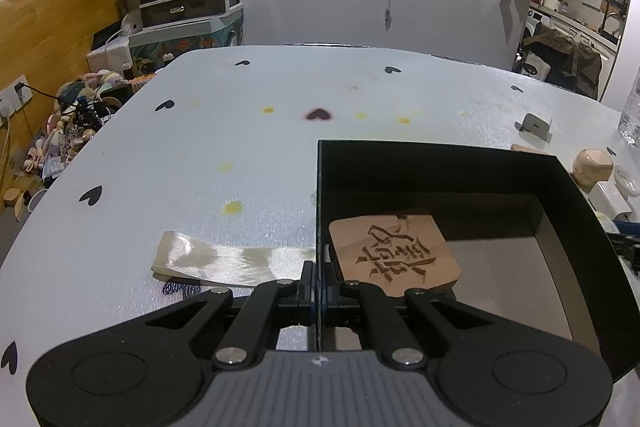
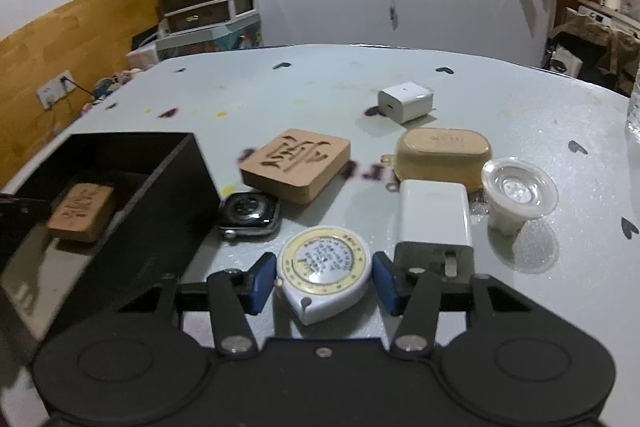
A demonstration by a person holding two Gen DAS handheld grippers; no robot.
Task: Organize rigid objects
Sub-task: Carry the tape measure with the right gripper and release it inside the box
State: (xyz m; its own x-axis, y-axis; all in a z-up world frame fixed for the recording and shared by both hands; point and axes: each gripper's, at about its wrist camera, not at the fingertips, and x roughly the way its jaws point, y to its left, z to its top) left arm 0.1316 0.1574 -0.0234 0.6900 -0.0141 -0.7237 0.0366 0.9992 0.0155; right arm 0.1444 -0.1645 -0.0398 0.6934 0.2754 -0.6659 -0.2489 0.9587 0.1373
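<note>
So far we had one carved wooden block [image 1: 394, 255] in the black box [image 1: 440, 163], whose wall our left tongs [image 1: 319, 281] clenched. Our right tongs [image 2: 325, 277] bracketed the tape measure [image 2: 325, 269], contact unclear; several items remained on the worktop [image 2: 520, 115].

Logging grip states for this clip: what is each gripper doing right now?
Left gripper: shut on the black box wall.
Right gripper: pads straddle the tape measure, contact unclear.

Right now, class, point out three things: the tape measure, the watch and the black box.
tape measure [image 2: 325, 267], right wrist view, on its round dial face
watch [image 2: 249, 213], right wrist view, on its dark back
black box [image 2: 160, 195], right wrist view, on its outer side wall
</note>
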